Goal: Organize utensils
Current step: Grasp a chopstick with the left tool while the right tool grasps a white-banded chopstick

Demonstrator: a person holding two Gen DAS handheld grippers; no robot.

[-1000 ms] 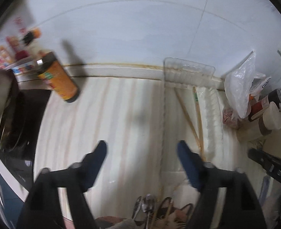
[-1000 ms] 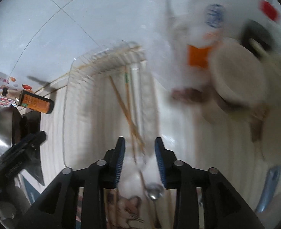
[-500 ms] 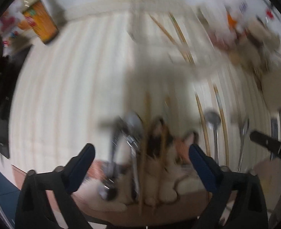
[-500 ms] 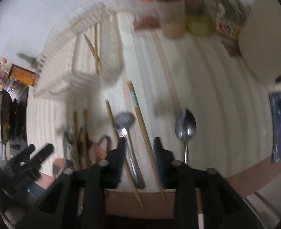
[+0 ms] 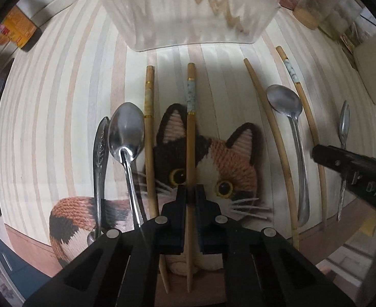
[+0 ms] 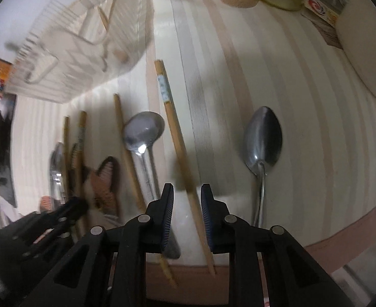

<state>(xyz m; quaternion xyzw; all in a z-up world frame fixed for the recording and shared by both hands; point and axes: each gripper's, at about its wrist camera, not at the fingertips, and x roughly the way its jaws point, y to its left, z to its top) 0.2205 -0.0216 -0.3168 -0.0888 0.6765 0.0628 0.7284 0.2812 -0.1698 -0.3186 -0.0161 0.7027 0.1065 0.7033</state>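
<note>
My left fingers (image 5: 191, 196) are closed on a slim bamboo chopstick with a pale speckled band and gold rings (image 5: 191, 138), which runs straight up between them across the knitted calico cat mat (image 5: 211, 163) on the striped pale wood worktop (image 5: 60, 117). Just to its left lies a second banded bamboo chopstick (image 5: 149, 138), parallel, then a shiny steel spoon with its bowl up (image 5: 126, 133) and a steel handle with embossed lettering (image 5: 100, 153) touching that spoon's bowl edge. Right of the mat are a plain curved bamboo chopstick (image 5: 272, 133), a duller round steel spoon (image 5: 287, 105) and another banded chopstick (image 5: 303, 107). The ribbed clear plastic tray (image 5: 188, 25) sits just beyond the chopstick tips, with a couple of wooden sticks inside it (blurred through the wall, so I cannot tell more).

My right fingers (image 6: 187, 199) stand slightly apart, their blue ribbed pads (image 6: 168, 212) on either side of a square-headed bamboo chopstick with a pale label (image 6: 177, 138); whether they touch it I cannot tell. Near it on the right lies an oval matte steel spoon (image 6: 263, 138), on the left a round steel ladle-spoon (image 6: 143, 133).
</note>
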